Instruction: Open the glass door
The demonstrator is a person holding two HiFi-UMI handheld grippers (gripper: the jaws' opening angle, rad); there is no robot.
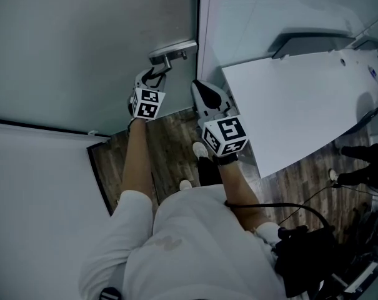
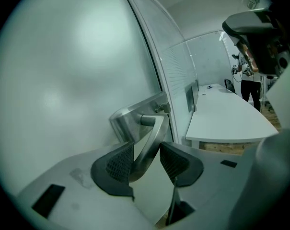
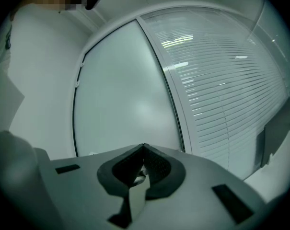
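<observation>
Two tongs point at the glass door [image 1: 82,42] in the head view. The door is a frosted, grey-green pane filling the upper left. Its metal handle [image 1: 173,50] sits at the pane's right edge, beside a pale upright frame [image 1: 199,17]. The left tongs [image 1: 156,72] reach up to the handle. The right tongs [image 1: 197,87] hang just right of it, in front of the frame. Below lies a dark wood-plank floor [image 1: 170,145]. A white bench [image 1: 301,99] slants in from the right, with a black cable and dark gear [image 1: 307,255] at the lower right.

In the left gripper view, the handle [image 2: 152,135] is a brushed-metal lever on a rectangular metal plate [image 2: 128,121] set against the smooth, cloudy glass door [image 2: 63,71]. The lever runs down between the ribbed pads of the left tongs [image 2: 147,162], which pinch it from both sides. Past the door edge stands a glazed panel with fine slats [image 2: 176,63], then the white bench [image 2: 226,119]. A person [image 2: 250,83] stands far back in the room.

In the right gripper view, the right tongs [image 3: 144,166] are pressed together with nothing between them. Beyond them the glass door [image 3: 125,95] rises, pale and even, in a dark-edged frame. To its right is a wide pane of white slatted blinds [image 3: 226,80], and to its left a plain white wall [image 3: 44,80].
</observation>
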